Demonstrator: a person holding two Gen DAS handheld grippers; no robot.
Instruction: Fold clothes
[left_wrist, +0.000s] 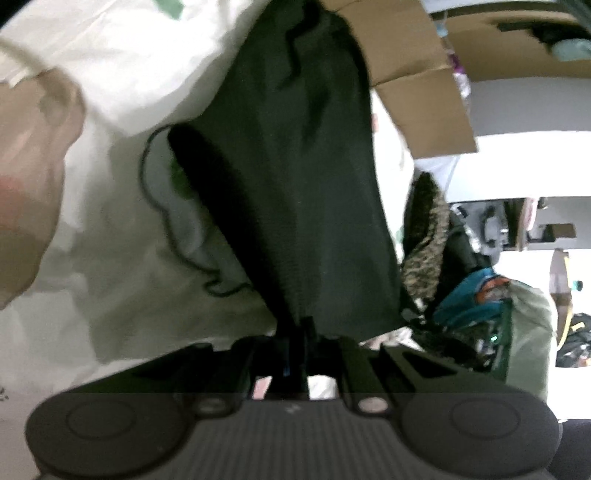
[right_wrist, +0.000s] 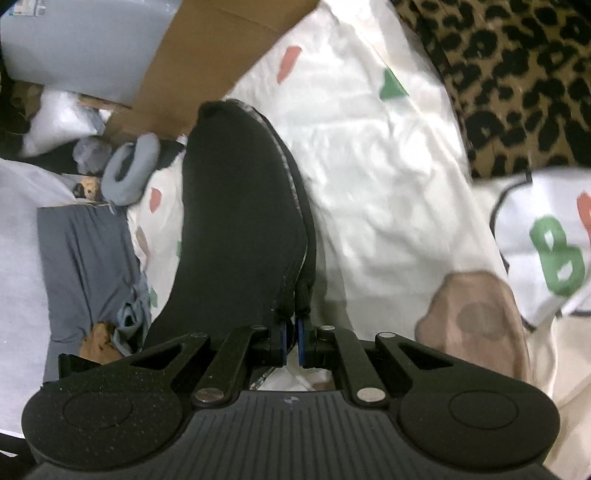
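Here, both tools clamped on black garment (right_wrist: 240, 221), leopard-print fabric (right_wrist: 517, 74) beside, cardboard (left_wrist: 417, 74) behind, printed white sheet (right_wrist: 369, 166) beneath

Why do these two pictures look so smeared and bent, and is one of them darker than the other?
Left wrist view: dim and soft, the black cloth nearly featureless, the room at right blown out white. Right wrist view: brighter, the gripper sharp, but the leopard fabric and the printed sheet smear near the edges. Both lenses are fisheye, so straight lines curve outward.

- garment (right_wrist: 236, 221) hangs from right gripper (right_wrist: 291, 332), over bedsheet (right_wrist: 369, 166)
- cardboard box (right_wrist: 207, 62) behind
- folded trousers (right_wrist: 85, 258) left
- patterned blanket (right_wrist: 517, 81) right
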